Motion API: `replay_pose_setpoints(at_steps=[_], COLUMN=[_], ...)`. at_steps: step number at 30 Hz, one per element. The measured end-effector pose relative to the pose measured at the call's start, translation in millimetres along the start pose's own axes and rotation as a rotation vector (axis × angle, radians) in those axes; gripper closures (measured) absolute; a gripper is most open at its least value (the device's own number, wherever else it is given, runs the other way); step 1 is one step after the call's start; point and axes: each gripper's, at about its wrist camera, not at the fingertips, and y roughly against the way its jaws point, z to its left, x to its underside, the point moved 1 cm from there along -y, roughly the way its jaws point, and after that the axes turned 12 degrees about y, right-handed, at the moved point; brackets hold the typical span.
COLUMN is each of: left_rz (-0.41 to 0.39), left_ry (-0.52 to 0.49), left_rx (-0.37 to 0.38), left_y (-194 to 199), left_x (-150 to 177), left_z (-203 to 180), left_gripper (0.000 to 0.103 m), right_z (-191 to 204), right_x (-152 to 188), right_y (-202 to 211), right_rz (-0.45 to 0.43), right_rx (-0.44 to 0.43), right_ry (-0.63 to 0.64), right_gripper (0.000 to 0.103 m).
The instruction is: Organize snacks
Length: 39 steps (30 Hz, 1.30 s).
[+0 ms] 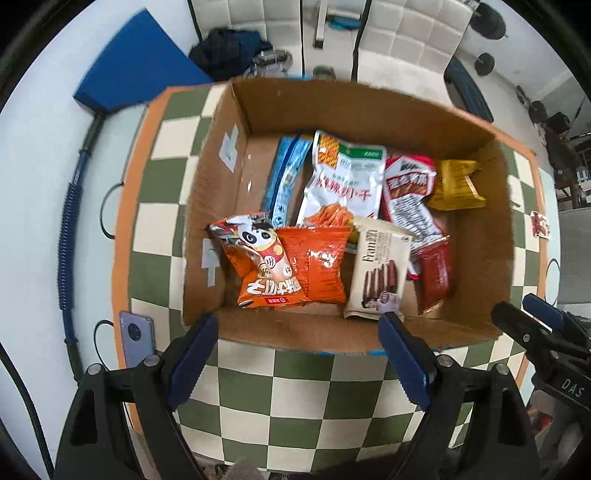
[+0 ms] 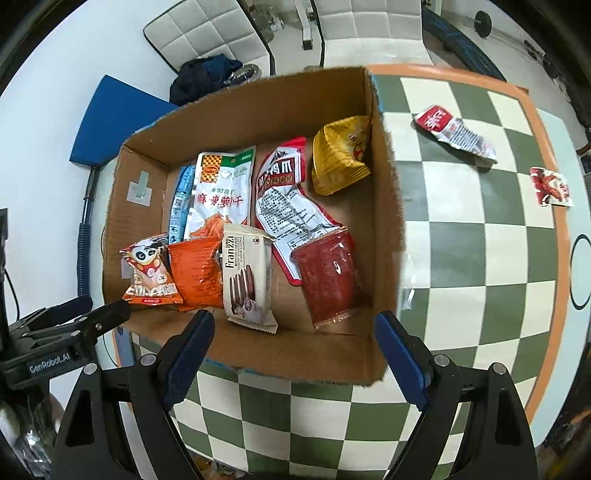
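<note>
Over the cardboard box (image 1: 476, 258), the left gripper (image 1: 301, 354) and right gripper (image 2: 295, 350) both hang spread and empty, snack packets heaped inside from panda bag (image 1: 258, 258) at nine o'clock to yellow pack (image 2: 338, 158) at two, with two red packets (image 2: 454, 131) on the checkered mat (image 2: 480, 258) at three.

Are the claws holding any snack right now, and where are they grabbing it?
No. The left claw and the right claw are both open and empty, above the box of snacks.

home dining room | padded chairs (image 1: 410, 33) | checkered tablecloth (image 1: 303, 398)
</note>
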Motion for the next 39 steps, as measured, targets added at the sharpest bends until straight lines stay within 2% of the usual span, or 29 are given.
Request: replay_pose_setpoints(at_steps=[7, 14, 24, 25, 27, 33, 37, 39], left_rz=[-0.096, -0.143, -0.206, -0.211, -0.218, -0.223, -0.281, -0.325], left_ry=[-0.021, -0.019, 0.011, 0.014, 0.024, 0.053, 0.040, 0.004], left_rx=[0.029, 0.066, 0.076, 0.074, 0.078, 0.116, 0.124, 0.112], left_y=[43, 72, 102, 103, 104, 104, 111, 115], left_x=[24, 49, 76, 77, 77, 72, 63, 55], left_z=[-7, -6, -4, -4, -6, -29, -64, -96], left_gripper=[0.015, 0.015, 0.015, 0.013, 0.003, 0.002, 0.002, 0.002], right_z=[12, 27, 40, 40, 39, 15, -30, -66], right_x=[21, 44, 66, 66, 67, 69, 70, 69], right_y=[43, 89, 125, 126, 126, 127, 132, 136], right_rz=[-0.073, -0.151, -0.194, -0.194, -0.194, -0.192, -0.197, -0.205], right_rx=[0.021, 0.031, -0.010, -0.016, -0.027, -0.075, -0.090, -0.088], right_ry=[0.048, 0.090, 0.133, 0.133, 0.132, 0.089, 0.015, -0.052], right_gripper=[0.011, 0.011, 0.010, 0.010, 0.010, 0.010, 0.010, 0.010])
